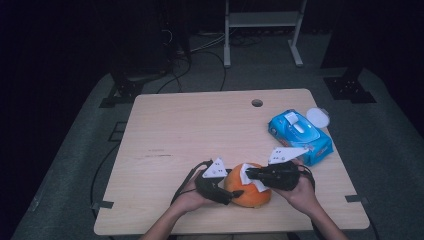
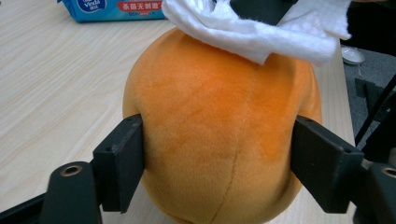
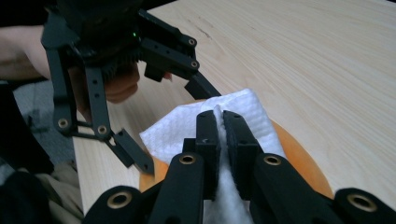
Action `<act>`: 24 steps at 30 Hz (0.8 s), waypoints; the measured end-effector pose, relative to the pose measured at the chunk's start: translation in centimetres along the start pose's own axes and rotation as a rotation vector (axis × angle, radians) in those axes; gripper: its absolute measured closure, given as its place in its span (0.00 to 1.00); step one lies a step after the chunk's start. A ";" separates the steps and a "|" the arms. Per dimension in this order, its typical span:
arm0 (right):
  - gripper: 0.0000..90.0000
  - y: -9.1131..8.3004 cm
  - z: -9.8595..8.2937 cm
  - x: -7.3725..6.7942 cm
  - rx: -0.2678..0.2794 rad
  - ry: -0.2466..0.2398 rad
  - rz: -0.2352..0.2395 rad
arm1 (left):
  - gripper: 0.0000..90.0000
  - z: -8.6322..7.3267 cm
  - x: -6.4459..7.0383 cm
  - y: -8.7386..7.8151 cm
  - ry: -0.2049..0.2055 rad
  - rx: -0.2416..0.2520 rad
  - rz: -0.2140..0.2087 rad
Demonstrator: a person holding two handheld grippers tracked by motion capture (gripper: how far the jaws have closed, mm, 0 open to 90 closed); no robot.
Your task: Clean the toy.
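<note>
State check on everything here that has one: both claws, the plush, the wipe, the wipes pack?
left claw: shut on the orange plush, one jaw on each side of it
right claw: shut on the white wipe, pinching a fold
orange plush: resting on the table, held steady
white wipe: crumpled, draped over the plush's top
blue wipes pack: flat on the table, lid flipped open

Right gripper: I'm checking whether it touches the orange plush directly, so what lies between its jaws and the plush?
A white wipe: the right gripper pinches it against the plush, seen in the right gripper view.
</note>
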State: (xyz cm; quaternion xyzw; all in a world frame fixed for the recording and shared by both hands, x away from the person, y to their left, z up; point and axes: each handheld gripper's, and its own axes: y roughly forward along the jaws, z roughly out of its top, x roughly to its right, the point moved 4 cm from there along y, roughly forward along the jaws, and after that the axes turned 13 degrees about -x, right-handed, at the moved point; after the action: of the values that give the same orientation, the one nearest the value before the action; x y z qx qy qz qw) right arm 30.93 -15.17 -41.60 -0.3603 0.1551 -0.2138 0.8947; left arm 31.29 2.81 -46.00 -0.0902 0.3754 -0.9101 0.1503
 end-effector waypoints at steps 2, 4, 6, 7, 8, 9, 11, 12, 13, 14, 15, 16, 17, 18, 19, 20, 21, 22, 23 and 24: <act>0.94 -0.4 -0.4 0.8 -0.005 0.011 -0.003 | 0.28 0.0 -0.1 0.0 -0.001 0.019 -0.008; 0.94 -0.6 -1.1 1.5 -0.012 0.034 0.002 | 0.23 0.0 -0.1 0.1 -0.011 0.040 -0.028; 0.94 -0.7 -1.7 2.0 -0.018 0.050 0.002 | 0.15 0.0 -0.4 0.2 -0.042 0.043 -0.036; 0.94 -0.7 -1.8 2.2 -0.019 0.057 0.002 | 0.11 0.0 -0.5 0.3 -0.056 0.043 -0.038; 0.94 -0.7 -1.9 2.4 -0.019 0.062 0.002 | 0.09 0.0 -0.6 0.5 -0.070 0.046 -0.045; 0.94 -0.7 -1.8 2.5 -0.019 0.066 0.003 | 0.10 -0.1 -0.7 0.7 -0.083 0.048 -0.055; 0.94 -0.6 -1.7 2.4 -0.019 0.065 0.003 | 0.15 -0.2 -0.6 0.9 -0.076 0.050 -0.056; 0.94 -0.6 -1.6 2.2 -0.021 0.066 -0.002 | 0.21 -0.1 -0.6 0.6 -0.075 0.055 -0.049; 0.94 -0.6 -1.6 2.2 -0.021 0.066 -0.002 | 0.25 -0.1 -0.6 0.6 -0.075 0.055 -0.049; 0.94 -1.1 -0.8 1.6 0.014 0.063 0.007 | 0.28 0.6 -0.5 -0.4 -0.068 0.076 -0.043; 0.94 -1.4 -0.4 1.3 0.030 0.053 0.011 | 0.29 1.0 -0.5 -1.1 -0.058 0.100 -0.028; 0.94 -1.7 0.1 0.9 0.050 0.042 0.020 | 0.31 1.5 -0.5 -1.9 -0.048 0.117 -0.007; 0.94 -1.8 0.5 0.4 0.061 0.024 0.021 | 0.32 1.6 -0.4 -2.2 -0.039 0.120 0.004; 0.94 -1.7 0.7 0.3 0.057 0.012 0.009 | 0.32 1.6 -0.4 -2.3 -0.026 0.107 0.022; 0.94 -1.3 0.8 0.2 0.045 0.005 -0.004 | 0.32 1.4 -0.4 -2.2 -0.024 0.095 0.031; 0.94 -0.9 0.7 0.2 0.039 0.011 0.005 | 0.32 1.2 -0.4 -2.0 -0.033 0.094 0.029; 0.94 -0.6 0.6 0.4 0.040 0.024 0.018 | 0.32 1.1 -0.4 -1.8 -0.036 0.095 0.028; 0.94 -0.4 0.6 0.4 0.043 0.032 0.025 | 0.32 1.1 -0.3 -1.9 -0.023 0.086 0.035; 0.94 -0.3 0.6 0.2 0.044 0.030 0.023 | 0.32 1.3 -0.1 -1.9 -0.012 0.084 0.044; 0.94 -0.4 0.7 -0.1 0.046 0.021 0.017 | 0.32 1.5 0.2 -1.9 0.008 0.086 0.050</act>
State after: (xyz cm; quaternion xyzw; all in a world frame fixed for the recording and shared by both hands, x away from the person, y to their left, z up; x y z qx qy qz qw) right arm 31.09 -14.97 -40.80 -0.3361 0.1628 -0.2134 0.9028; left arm 31.13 3.06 -43.62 -0.0708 0.3386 -0.9218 0.1752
